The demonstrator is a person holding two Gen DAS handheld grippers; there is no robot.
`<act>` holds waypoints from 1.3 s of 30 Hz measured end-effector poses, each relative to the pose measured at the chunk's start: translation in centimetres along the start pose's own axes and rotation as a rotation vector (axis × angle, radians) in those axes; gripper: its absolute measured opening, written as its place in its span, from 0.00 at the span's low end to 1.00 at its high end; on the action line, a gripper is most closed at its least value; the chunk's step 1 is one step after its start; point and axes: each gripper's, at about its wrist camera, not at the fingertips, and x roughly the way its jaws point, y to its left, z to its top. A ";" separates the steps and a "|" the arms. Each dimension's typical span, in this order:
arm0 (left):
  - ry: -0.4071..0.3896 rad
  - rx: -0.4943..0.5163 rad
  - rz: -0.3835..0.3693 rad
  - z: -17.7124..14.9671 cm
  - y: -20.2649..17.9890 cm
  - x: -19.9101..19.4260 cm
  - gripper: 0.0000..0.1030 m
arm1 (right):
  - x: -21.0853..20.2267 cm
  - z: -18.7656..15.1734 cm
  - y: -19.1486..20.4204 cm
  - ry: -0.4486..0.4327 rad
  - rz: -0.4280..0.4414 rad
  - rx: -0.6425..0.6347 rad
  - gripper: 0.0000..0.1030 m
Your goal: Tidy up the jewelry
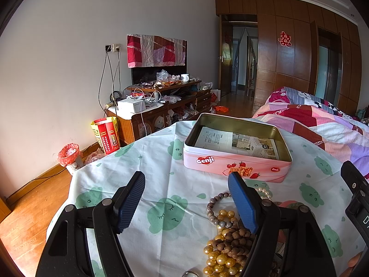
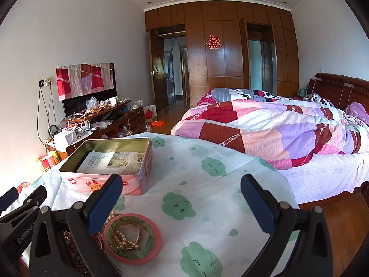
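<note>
Both grippers, left gripper (image 1: 186, 194) and right gripper (image 2: 182, 198), spread wide, holding nothing, at table's near edge.
Pink tin (image 1: 233, 164) lidless mid-table; pink bangle (image 2: 132, 239), gold beads (image 1: 221, 260) near edge. Step: first pick, probably. Next: close on one piece, carry to tin.

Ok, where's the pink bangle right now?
Right wrist view, lower left: the round pink plastic bangle lies on the tablecloth, ringing a green bracelet, nearer than the pink tin.
</note>
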 end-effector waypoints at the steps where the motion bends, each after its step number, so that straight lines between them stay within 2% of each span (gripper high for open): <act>1: 0.000 0.000 -0.001 0.0 0.0 0.0 0.73 | 0.0 0.0 0.0 -0.001 0.000 0.000 1.00; 7: 0.030 -0.038 -0.075 0.1 1.4 0.2 0.72 | 0.0 0.0 -0.1 0.000 -0.001 0.001 1.00; 11: 0.091 -0.002 -0.106 -0.1 2.6 0.7 0.72 | 0.1 0.0 0.0 0.003 0.002 0.011 1.00; 15: 0.152 0.049 -0.212 -1.0 2.9 -0.1 0.72 | 0.7 0.2 -0.6 0.017 0.008 0.034 1.00; 20: 0.181 0.175 -0.345 -2.2 0.5 -1.8 0.72 | 0.7 0.1 -1.7 0.040 0.016 0.074 1.00; 23: 0.249 0.161 -0.406 -2.7 -1.1 -0.9 0.72 | 0.9 0.0 -1.9 0.048 0.020 0.091 1.00; 25: 0.289 0.153 -0.411 -3.0 -2.0 0.0 0.72 | 1.0 0.0 -2.0 0.054 0.022 0.099 1.00; 26: 0.316 0.152 -0.411 -3.2 -2.3 0.4 0.60 | 1.0 -0.1 -2.0 0.056 0.023 0.102 1.00; 27: 0.347 0.144 -0.412 -3.3 -2.2 1.0 0.52 | 1.0 -0.1 -2.0 0.058 0.024 0.104 1.00; 31: 0.363 0.091 -0.445 -3.3 -1.5 1.1 0.49 | 1.2 -0.1 -2.2 0.067 0.027 0.115 1.00; 32: 0.358 0.082 -0.451 -3.3 -1.3 1.0 0.44 | 1.2 -0.2 -2.4 0.069 0.028 0.118 1.00; 34: 0.334 0.070 -0.483 -3.1 -1.0 0.5 0.20 | 1.2 -0.2 -2.5 0.072 0.028 0.126 1.00; 35: 0.316 0.068 -0.492 -2.9 -0.8 0.1 0.16 | 1.2 -0.2 -2.6 0.073 0.028 0.130 1.00; 39: 0.243 0.078 -0.486 -2.2 -0.1 -1.0 0.15 | 1.2 -0.3 -2.8 0.073 0.030 0.145 1.00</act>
